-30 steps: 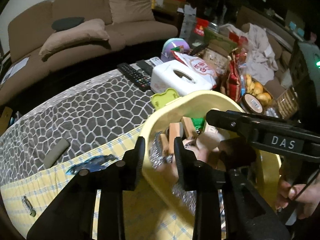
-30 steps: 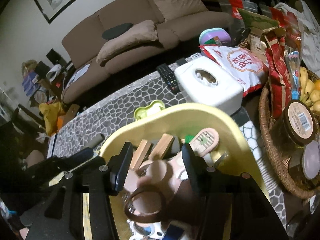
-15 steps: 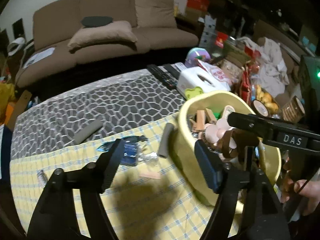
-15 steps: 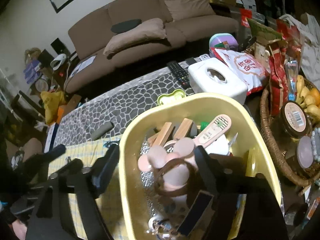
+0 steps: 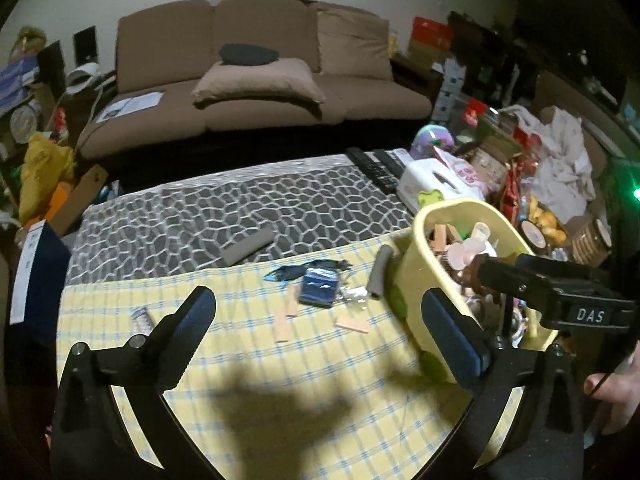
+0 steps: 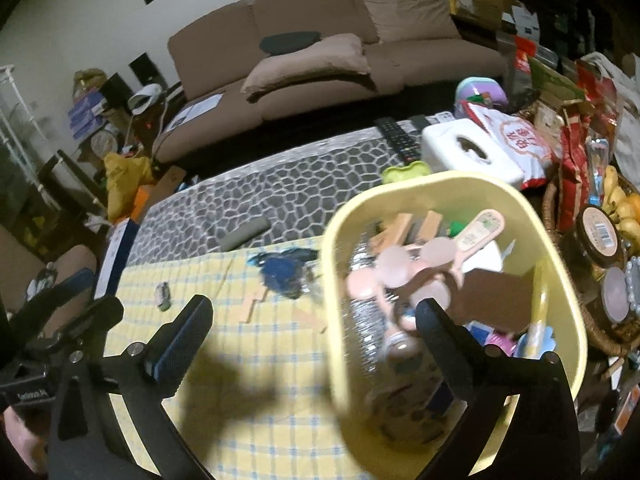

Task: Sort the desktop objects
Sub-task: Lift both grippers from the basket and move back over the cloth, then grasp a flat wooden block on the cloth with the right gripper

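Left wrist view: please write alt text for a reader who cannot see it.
The open left gripper hovers above a yellow checked cloth scattered with small items: a blue packet, tan strips and a grey tube. At right stands a full yellow basket, with the right gripper over it. A brown sofa sits behind.

On the tabletop, bare checked cloth [image 5: 248, 376] lies open in front, hemmed on the right by the crowded yellow tub [image 5: 430, 264], ahead by a blue packet [image 5: 318, 289], wooden strips [image 5: 282, 328] and gray foam tubes [image 5: 378, 272].
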A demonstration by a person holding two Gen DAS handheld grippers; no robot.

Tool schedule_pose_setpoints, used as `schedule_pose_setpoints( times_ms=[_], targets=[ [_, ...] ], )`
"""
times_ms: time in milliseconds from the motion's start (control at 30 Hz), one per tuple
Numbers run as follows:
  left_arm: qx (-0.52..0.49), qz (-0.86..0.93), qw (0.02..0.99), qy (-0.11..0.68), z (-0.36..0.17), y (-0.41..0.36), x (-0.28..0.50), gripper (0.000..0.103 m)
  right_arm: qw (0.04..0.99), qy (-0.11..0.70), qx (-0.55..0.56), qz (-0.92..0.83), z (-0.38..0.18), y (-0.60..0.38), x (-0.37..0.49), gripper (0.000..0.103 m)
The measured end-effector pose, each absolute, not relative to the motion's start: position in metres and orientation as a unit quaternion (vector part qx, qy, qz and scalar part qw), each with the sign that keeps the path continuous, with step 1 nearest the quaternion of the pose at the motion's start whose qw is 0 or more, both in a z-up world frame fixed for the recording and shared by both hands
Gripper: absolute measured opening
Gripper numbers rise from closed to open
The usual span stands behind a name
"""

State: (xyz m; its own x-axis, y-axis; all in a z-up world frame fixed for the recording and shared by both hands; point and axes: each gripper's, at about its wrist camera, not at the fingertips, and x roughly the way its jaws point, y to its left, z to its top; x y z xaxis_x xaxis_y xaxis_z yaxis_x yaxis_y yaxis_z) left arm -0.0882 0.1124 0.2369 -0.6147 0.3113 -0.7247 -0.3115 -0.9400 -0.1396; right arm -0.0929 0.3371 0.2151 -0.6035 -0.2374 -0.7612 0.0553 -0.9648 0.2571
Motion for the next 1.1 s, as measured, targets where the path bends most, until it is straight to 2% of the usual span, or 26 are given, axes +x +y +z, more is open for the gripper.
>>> schedule_pose_setpoints(
  times_ms=[533,800,967,1100],
  targets=[
    [-0.412,0.902,0.114,-0.051,0.216,0.02,-0.051,0.103,0.132,-0.082,0.435,-0.887,0.2,0.269,-0.073,0.103],
    [-0.435,0.892,0.103,-0.064,0.169,0.0,-0.043,0.103,0.145,-0.038,0.441,-0.885,0.169,0.235,-0.071,0.103],
    [-0.45,0.888,0.077,-0.046,0.141,-0.006,-0.041,0.103,0.146,-0.044,0.453,-0.878,0.143,0.226,-0.076,0.103],
    [-0.46,0.883,0.07,-0.068,0.122,-0.016,-0.045,0.103,0.148,-0.045,0.462,-0.873,0.125,0.221,-0.081,0.103]
  ],
)
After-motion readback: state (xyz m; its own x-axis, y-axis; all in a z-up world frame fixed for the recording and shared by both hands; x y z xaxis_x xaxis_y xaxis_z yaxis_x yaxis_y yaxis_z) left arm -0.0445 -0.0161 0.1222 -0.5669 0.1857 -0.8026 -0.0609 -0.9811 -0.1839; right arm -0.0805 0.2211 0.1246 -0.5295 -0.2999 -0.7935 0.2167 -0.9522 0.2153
